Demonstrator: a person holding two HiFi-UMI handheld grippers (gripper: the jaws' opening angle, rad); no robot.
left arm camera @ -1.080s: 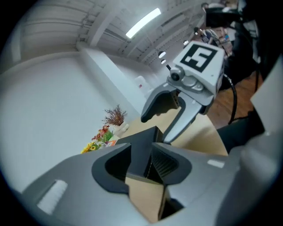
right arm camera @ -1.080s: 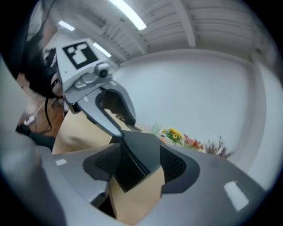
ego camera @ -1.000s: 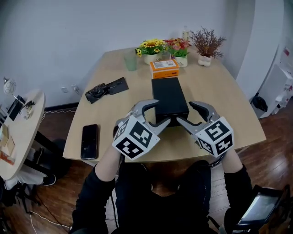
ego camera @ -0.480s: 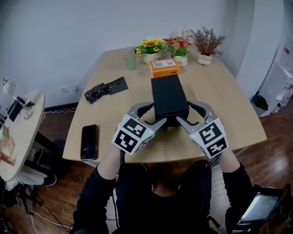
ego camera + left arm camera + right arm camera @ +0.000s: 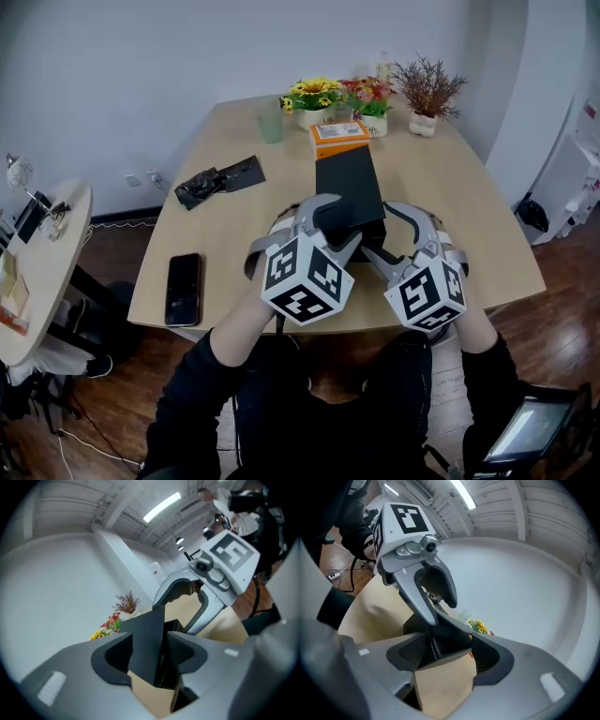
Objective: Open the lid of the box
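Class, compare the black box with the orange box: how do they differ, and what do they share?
The black box is plain; the orange box has a white label on top. The black box is longer than the orange box. The black box lies nearer the person; the orange box beyond it, by the flowers. Both are rectangular and lie on the table.
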